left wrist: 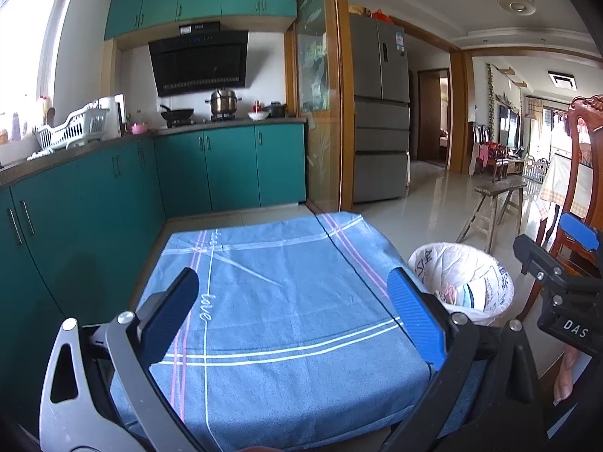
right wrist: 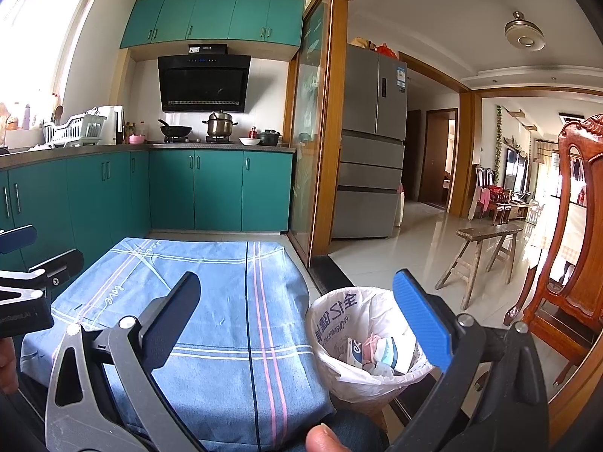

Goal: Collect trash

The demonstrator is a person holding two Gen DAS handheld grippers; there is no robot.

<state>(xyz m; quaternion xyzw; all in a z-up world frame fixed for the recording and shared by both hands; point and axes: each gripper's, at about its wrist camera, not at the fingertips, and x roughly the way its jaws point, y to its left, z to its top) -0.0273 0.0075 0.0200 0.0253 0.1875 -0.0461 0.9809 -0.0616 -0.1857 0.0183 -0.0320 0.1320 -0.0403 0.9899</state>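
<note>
A small table under a blue checked cloth (left wrist: 286,301) (right wrist: 211,324) fills the foreground; no trash lies on the cloth. To its right on the floor stands a bin lined with a white printed bag (left wrist: 465,282) (right wrist: 335,324), holding several crumpled wrappers and papers (right wrist: 377,350). My left gripper (left wrist: 294,293) hovers open above the cloth, nothing between its fingers. My right gripper (right wrist: 301,301) is open too, held over the cloth's right edge and the bin. Each gripper shows at the edge of the other's view.
Teal kitchen cabinets (left wrist: 113,188) run along the left and back, with a stove and pots on the counter. A carved wooden chair (right wrist: 573,233) stands close at the right. Beyond the bin sit a wooden stool (right wrist: 486,248) and a grey fridge (right wrist: 373,143).
</note>
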